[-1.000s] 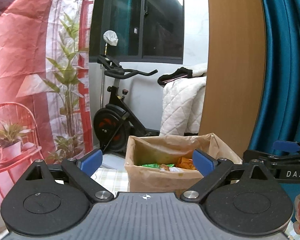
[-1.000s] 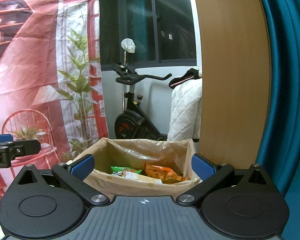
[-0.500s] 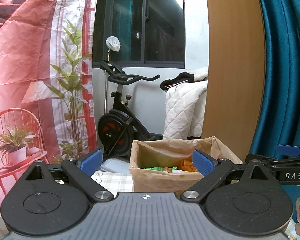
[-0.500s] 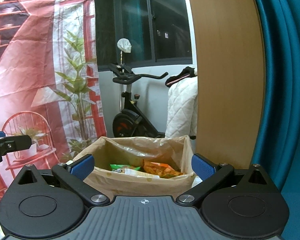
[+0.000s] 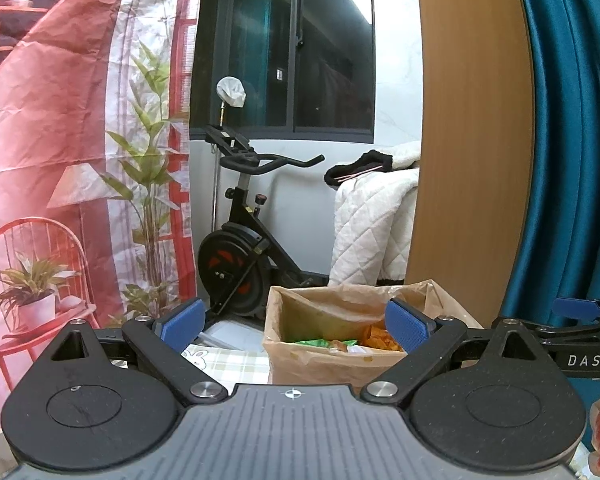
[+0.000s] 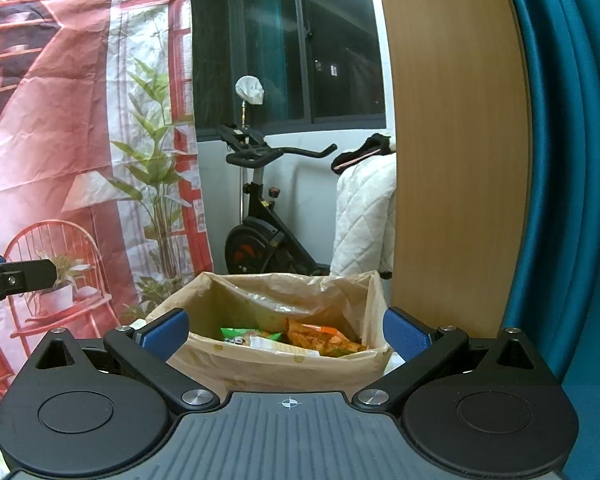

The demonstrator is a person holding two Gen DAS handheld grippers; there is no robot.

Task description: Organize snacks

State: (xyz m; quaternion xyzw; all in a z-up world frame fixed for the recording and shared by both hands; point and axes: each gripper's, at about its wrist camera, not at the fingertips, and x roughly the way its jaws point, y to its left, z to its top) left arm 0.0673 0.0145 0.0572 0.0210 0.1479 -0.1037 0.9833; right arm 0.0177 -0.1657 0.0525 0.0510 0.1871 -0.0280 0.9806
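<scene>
Splayed right hand-held gripper [image 6: 286,330], paper bag [image 6: 276,368], snack packets [image 6: 320,338]

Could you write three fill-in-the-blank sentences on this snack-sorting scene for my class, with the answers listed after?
1. The snack packets lie inside a brown paper ____.
2. Both the left gripper and the right gripper have their fingers ____, holding nothing.
3. Behind the bag, under the window, stands a black exercise ____.

Answers: bag; open; bike
</scene>
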